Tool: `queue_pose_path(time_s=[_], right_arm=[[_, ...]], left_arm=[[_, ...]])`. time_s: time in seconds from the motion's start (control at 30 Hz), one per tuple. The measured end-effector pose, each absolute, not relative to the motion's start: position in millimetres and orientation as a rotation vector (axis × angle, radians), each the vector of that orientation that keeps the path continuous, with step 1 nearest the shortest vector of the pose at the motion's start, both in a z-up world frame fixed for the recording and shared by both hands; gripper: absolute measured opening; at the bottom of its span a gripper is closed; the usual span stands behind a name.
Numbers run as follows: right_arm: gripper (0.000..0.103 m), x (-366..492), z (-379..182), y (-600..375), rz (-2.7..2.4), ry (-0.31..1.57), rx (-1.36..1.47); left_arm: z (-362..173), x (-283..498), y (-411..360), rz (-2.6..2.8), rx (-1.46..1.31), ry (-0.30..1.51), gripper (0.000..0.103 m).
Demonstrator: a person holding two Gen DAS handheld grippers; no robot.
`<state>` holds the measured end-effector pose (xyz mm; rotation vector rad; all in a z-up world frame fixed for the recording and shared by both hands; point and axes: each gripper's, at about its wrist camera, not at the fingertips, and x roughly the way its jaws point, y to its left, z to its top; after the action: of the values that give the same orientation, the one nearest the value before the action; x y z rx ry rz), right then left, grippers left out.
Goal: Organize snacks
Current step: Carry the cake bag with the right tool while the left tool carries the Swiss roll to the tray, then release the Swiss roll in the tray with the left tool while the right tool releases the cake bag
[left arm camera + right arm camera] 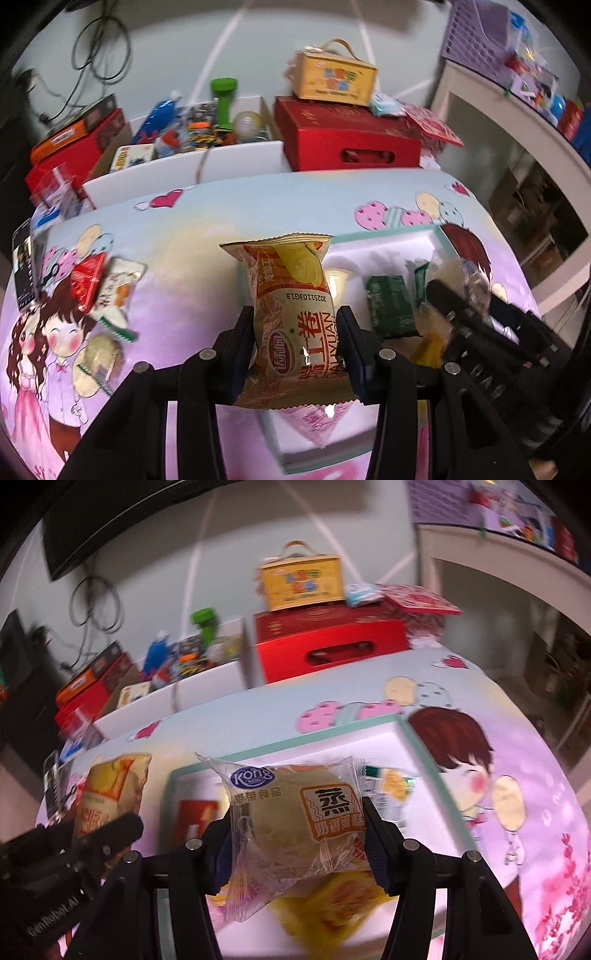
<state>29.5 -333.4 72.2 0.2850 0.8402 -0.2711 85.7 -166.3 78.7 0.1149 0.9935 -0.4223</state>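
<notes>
Orange snack packet [295, 325] clamped in left hand-held gripper [297, 354]

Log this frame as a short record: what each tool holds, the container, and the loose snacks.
left tool: shut on orange snack packet
right tool: shut on clear-wrapped cake
container: white box with teal rim, already holding several snacks
loose snacks: a few packets on the cartoon tablecloth, far left in the left wrist view
</notes>
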Motion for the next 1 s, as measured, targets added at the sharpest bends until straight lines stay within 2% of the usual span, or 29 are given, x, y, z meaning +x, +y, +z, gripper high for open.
queue_pose_path(time_s=[0.37, 1.0], right_arm=[[0.063, 17.6, 68.5, -392.8, -0.375, 0.831, 0.363], [0.063, 37.7, 50.8, -376.4, -0.324, 0.890, 0.325]], left_arm=[[62.0, 88.9, -216.6, -0.482, 0.167, 1.010, 0.046], [46.0, 94.9, -222.2, -0.484, 0.186, 1.041, 0.046]])
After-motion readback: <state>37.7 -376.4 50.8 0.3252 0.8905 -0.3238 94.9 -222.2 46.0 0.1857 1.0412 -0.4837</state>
